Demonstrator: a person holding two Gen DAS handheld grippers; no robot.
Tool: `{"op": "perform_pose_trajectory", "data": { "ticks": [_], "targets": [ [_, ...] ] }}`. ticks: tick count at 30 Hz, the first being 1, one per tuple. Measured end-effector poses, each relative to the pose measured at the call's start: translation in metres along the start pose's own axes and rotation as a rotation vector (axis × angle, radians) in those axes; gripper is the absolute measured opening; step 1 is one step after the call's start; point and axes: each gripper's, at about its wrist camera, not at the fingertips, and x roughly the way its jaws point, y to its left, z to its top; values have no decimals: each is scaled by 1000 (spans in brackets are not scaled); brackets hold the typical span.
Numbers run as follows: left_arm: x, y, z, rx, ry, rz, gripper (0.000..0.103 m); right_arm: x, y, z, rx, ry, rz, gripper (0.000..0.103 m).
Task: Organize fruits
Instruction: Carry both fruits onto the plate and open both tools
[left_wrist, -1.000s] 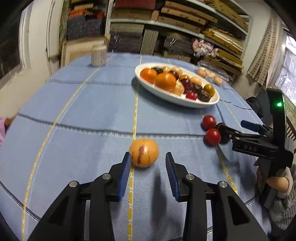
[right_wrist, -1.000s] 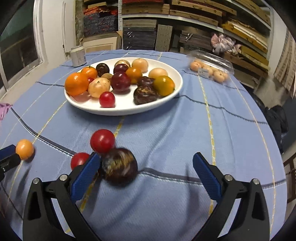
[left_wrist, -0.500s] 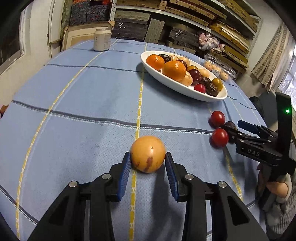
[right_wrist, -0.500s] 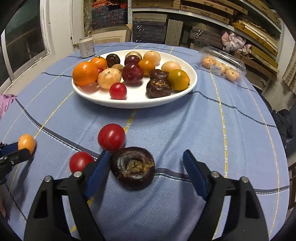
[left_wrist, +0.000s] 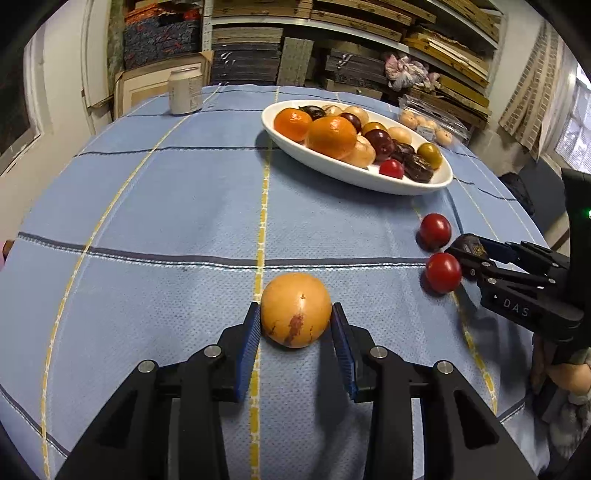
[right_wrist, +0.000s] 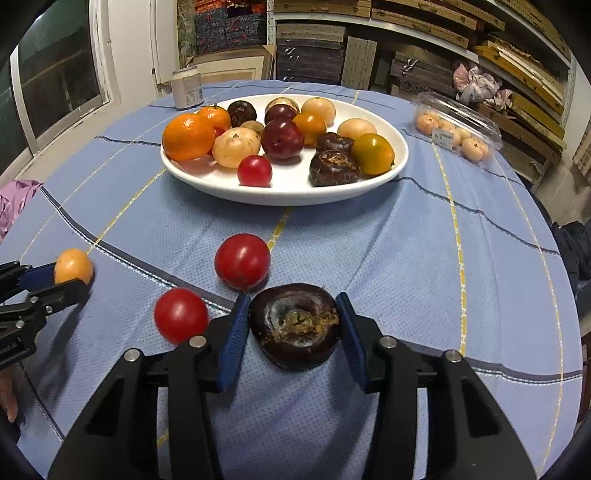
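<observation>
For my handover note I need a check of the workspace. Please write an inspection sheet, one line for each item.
Surface: round table with a blue checked cloth.
Job's things: white plate full of fruits; two red tomatoes loose on the cloth.
Clutter: can; clear box of small fruits.
Grippers: left gripper shut on an orange fruit; right gripper, fingers just closing, shut on a dark fruit.
Cables: nothing seen.
Surroundings: shelves of stacked boards; window.
</observation>
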Motion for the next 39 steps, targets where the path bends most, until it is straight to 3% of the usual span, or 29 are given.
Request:
{"op": "perform_pose_trajectory", "data": {
  "ticks": [15, 20, 25, 30, 35, 39],
  "targets": [
    [-15, -2, 8, -11, -65, 20, 38, -24, -16, -8, 106, -72, 43, 46],
    [-39, -29, 41, 57, -177, 50, 38, -54, -31, -3, 181, -141, 98, 46],
    [-51, -57, 77, 109, -254, 42, 38, -94, -50, 27, 190, -227, 90, 46],
    [-42, -76, 112, 125, -282, 27, 38, -118, -63, 72, 190, -309, 71, 46],
    [-11, -88, 146, 147, -279, 37, 38, -99, -69, 109, 191, -313, 73, 46],
    [23, -89, 168, 138, -250, 37, 38, -56, -65, 132, 172, -259, 73, 46]
  ]
}}
